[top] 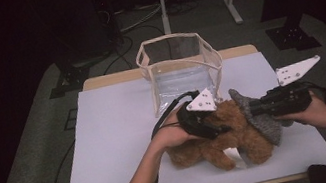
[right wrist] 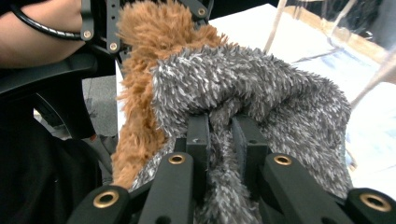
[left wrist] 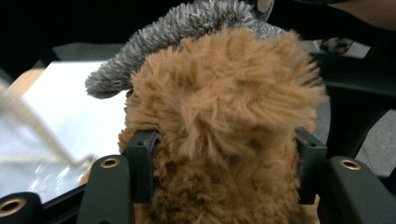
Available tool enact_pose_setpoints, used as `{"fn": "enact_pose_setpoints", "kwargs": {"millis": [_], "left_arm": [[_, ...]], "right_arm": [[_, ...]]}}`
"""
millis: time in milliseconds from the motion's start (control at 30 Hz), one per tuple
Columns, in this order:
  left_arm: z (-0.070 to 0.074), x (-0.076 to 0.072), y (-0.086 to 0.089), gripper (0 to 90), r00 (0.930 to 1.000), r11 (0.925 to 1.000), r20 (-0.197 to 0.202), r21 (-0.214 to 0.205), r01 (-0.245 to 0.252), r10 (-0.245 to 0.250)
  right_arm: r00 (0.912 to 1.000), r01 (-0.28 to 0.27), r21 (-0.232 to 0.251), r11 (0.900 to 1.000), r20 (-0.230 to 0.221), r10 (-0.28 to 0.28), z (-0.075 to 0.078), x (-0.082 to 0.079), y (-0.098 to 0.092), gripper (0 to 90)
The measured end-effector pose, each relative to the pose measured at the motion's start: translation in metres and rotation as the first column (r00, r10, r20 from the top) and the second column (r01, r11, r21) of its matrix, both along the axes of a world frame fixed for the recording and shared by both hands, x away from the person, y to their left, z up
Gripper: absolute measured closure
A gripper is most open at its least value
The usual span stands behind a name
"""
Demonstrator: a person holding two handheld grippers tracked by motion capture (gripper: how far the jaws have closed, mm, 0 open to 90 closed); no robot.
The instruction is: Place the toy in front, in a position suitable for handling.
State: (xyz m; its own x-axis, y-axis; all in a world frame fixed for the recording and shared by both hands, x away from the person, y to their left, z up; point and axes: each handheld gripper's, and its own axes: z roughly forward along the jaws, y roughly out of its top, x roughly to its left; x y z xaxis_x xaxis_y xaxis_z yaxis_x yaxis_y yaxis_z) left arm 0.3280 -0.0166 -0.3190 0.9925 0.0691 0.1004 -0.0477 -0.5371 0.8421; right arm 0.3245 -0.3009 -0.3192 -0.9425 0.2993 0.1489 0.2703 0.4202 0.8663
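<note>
A brown plush toy (top: 221, 144) lies near the front of the white table (top: 114, 145), with a grey fuzzy hat (top: 262, 119) draped over its right end. My left gripper (top: 217, 125) comes in from the left and is shut on the toy's brown fur (left wrist: 224, 116), which bulges between the two jaws (left wrist: 224, 163). My right gripper (top: 255, 108) reaches in from the right. In the right gripper view its jaws (right wrist: 220, 135) pinch a fold of the grey hat (right wrist: 261, 88), with the brown fur (right wrist: 144, 42) just behind it.
A clear plastic bag with cream trim (top: 180, 68) stands upright and open-topped just behind the toy, mid-table. Bare white surface lies to the left of the toy. Dark floor, cables and a metal stand's legs (top: 232, 3) lie beyond the table's far edge.
</note>
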Motion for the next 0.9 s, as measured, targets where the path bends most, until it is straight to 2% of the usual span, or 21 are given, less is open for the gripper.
{"fn": "enact_pose_setpoints", "kwargs": {"millis": [133, 267, 300, 333, 400, 433, 567, 633, 800, 833, 867, 900], "left_arm": [[-0.010, 0.000, 0.002, 39.7, 0.9998, 1.0000, -0.020, 0.002, 0.005, -0.004], [-0.011, 0.000, 0.026, 37.9, 0.9991, 0.9994, -0.035, -0.026, -0.023, 0.022], [-0.011, 0.000, 0.026, 37.3, 0.9991, 0.9994, -0.035, -0.026, -0.023, 0.022], [-0.009, -0.001, 0.037, 37.3, 0.9987, 0.9988, -0.035, -0.030, -0.039, 0.038], [-0.005, -0.003, 0.052, 33.6, 0.9980, 0.9979, -0.024, -0.028, -0.059, 0.058], [-0.001, -0.005, 0.065, 29.7, 0.9966, 0.9962, -0.024, -0.035, -0.080, 0.079], [0.003, -0.007, 0.103, 20.5, 0.9909, 0.9886, -0.068, -0.089, -0.121, 0.115], [0.006, -0.009, 0.118, 16.1, 0.9881, 0.9847, -0.061, -0.094, -0.146, 0.141], [0.014, -0.018, 0.142, 8.8, 0.9816, 0.9785, -0.006, -0.079, -0.191, 0.191], [0.014, -0.018, 0.142, 8.5, 0.9816, 0.9785, -0.006, -0.079, -0.191, 0.191], [0.013, -0.019, 0.145, 8.5, 0.9796, 0.9769, 0.007, -0.076, -0.200, 0.201], [0.013, -0.019, 0.147, 8.5, 0.9771, 0.9739, -0.001, -0.081, -0.212, 0.213]], "right_arm": [[1.0000, -0.003, -0.005, 1.0000, -0.006, 0.003, -0.002, -0.001, 0.000, 78.1], [0.9993, -0.035, 0.000, 0.9994, -0.015, 0.035, -0.004, 0.006, 0.020, 78.2], [0.9993, -0.035, 0.000, 0.9994, -0.015, 0.035, -0.004, 0.006, 0.020, 78.2], [0.9988, -0.047, -0.004, 0.9989, -0.014, 0.047, -0.002, 0.007, 0.027, 78.2], [0.9966, -0.082, -0.022, 0.9964, 0.006, 0.082, 0.007, 0.013, 0.049, 78.2], [0.9939, -0.109, -0.033, 0.9935, 0.016, 0.109, 0.014, 0.017, 0.067, 78.2], [0.9847, -0.171, -0.050, 0.9841, 0.029, 0.172, 0.029, 0.025, 0.103, 78.2], [0.9784, -0.199, -0.073, 0.9773, 0.043, 0.202, 0.037, 0.031, 0.125, 78.2], [0.9672, -0.241, -0.102, 0.9651, 0.057, 0.248, 0.052, 0.036, 0.168, 78.2], [0.9672, -0.241, -0.102, 0.9651, 0.057, 0.248, 0.052, 0.036, 0.168, 78.2], [0.9631, -0.254, -0.108, 0.9611, 0.062, 0.262, 0.054, 0.035, 0.177, 78.2], [0.9587, -0.267, -0.118, 0.9565, 0.069, 0.276, 0.056, 0.035, 0.186, 78.3]]}}
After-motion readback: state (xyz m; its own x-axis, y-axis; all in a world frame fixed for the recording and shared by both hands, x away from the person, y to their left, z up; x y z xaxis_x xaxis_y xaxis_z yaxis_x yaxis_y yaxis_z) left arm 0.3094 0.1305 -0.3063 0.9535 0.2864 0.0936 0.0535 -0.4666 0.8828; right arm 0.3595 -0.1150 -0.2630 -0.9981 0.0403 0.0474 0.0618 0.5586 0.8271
